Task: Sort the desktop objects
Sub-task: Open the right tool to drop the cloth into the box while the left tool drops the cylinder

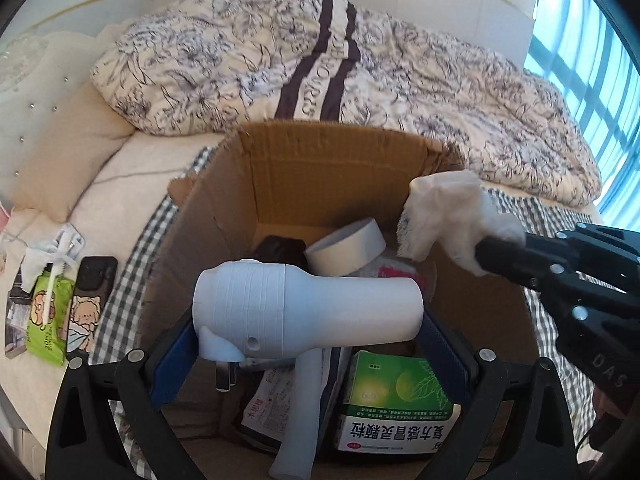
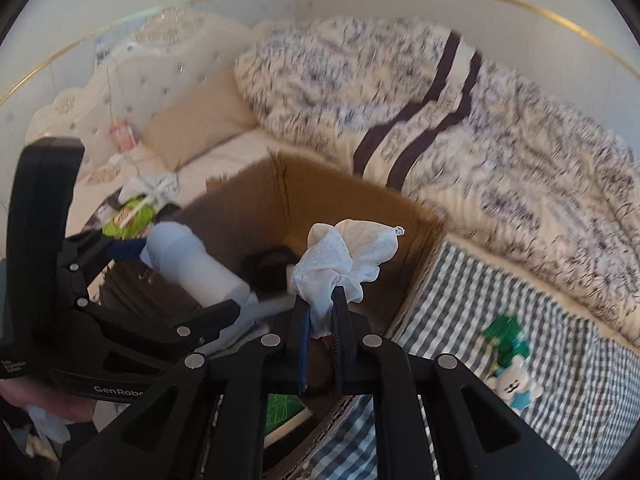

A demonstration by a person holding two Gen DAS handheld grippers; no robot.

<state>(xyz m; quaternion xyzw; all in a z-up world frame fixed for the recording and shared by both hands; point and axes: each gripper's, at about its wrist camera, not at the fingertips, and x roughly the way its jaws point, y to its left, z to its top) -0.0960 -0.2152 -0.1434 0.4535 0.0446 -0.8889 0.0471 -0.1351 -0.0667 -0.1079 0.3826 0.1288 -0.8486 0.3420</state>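
Note:
An open cardboard box (image 1: 304, 168) stands on the bed; it also shows in the right wrist view (image 2: 264, 200). My left gripper (image 1: 308, 320) is shut on a white hair dryer (image 1: 312, 312) and holds it over the box. My right gripper (image 2: 320, 308) is shut on a crumpled white tissue (image 2: 344, 252) above the box's right side; the tissue also shows in the left wrist view (image 1: 452, 216). Inside the box lie a roll of white tape (image 1: 348, 248), a green medicine box (image 1: 396, 400), a paper packet (image 1: 276, 400) and a dark object (image 1: 280, 250).
A green tissue pack (image 1: 48, 316) and a cartoon phone case (image 1: 82, 320) lie left of the box. A green and white toy (image 2: 510, 356) lies on the checked cloth (image 2: 500, 312) to the right. A floral quilt (image 1: 360, 72) is piled behind.

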